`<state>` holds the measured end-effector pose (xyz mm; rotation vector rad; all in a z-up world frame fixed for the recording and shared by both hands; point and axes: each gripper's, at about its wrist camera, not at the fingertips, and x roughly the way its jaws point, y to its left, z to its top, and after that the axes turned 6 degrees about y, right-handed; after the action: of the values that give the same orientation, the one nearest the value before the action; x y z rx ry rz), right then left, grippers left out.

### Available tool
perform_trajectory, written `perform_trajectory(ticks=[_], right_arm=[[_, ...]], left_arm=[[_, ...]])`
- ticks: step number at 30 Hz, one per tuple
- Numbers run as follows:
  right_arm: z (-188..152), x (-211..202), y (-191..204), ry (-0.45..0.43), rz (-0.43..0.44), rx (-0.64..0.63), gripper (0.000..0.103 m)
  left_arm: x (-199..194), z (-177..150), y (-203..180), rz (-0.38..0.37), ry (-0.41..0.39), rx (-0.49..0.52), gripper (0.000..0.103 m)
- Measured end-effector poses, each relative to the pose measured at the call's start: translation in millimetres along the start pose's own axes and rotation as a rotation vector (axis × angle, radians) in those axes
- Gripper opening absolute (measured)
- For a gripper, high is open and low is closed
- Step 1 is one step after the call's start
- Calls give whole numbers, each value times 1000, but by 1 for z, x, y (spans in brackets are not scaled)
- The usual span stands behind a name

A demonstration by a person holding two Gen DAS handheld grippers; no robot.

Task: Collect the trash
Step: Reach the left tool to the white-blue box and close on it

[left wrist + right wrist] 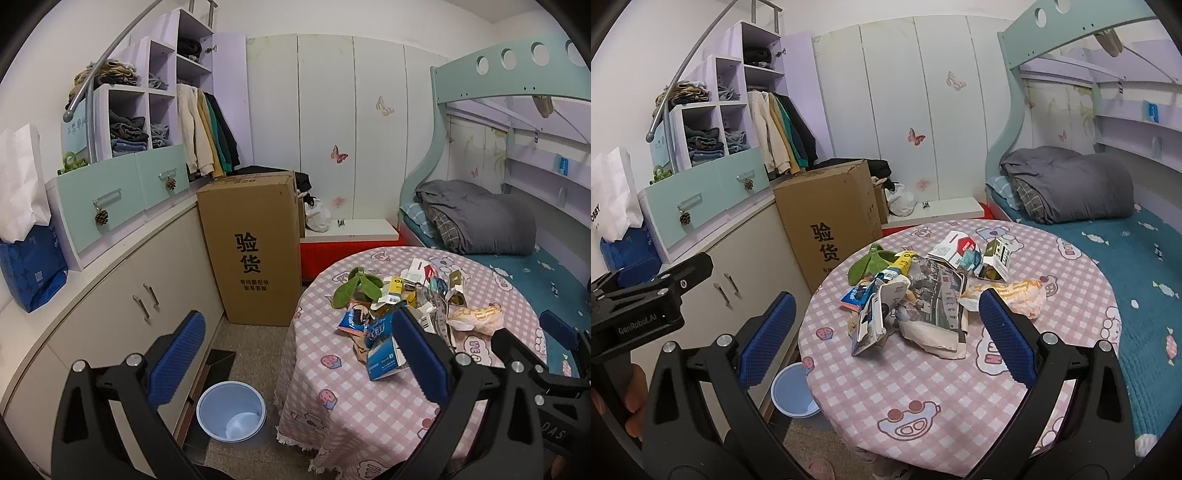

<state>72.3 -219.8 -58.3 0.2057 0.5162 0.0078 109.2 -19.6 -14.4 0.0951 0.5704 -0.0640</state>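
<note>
A pile of trash (410,306) lies on the round table with a pink checked cloth (369,402): torn boxes, wrappers, a blue and white carton (382,354), an orange bag (476,315). The pile also shows in the right wrist view (923,291). A light blue bin (231,410) stands on the floor left of the table, empty but for a liner; it shows partly in the right wrist view (792,391). My left gripper (295,354) is open and empty, above the table's left edge. My right gripper (886,332) is open and empty, just short of the pile.
A tall cardboard box (255,251) stands behind the bin. A cream cabinet (122,306) with drawers runs along the left. A bunk bed (517,236) with a grey blanket borders the table at right. A green leafy thing (356,286) lies by the trash.
</note>
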Motion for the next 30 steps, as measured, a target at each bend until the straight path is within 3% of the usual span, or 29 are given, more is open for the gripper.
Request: perform_trajectory(ticks=[18, 30], right_arm=[[-12, 25, -41, 59, -31, 91, 97], [-31, 60, -93, 135, -87, 186, 97]], left_arm=[[34, -6, -28, -39, 97, 51, 99], [84, -17, -90, -112, 177, 158, 99]])
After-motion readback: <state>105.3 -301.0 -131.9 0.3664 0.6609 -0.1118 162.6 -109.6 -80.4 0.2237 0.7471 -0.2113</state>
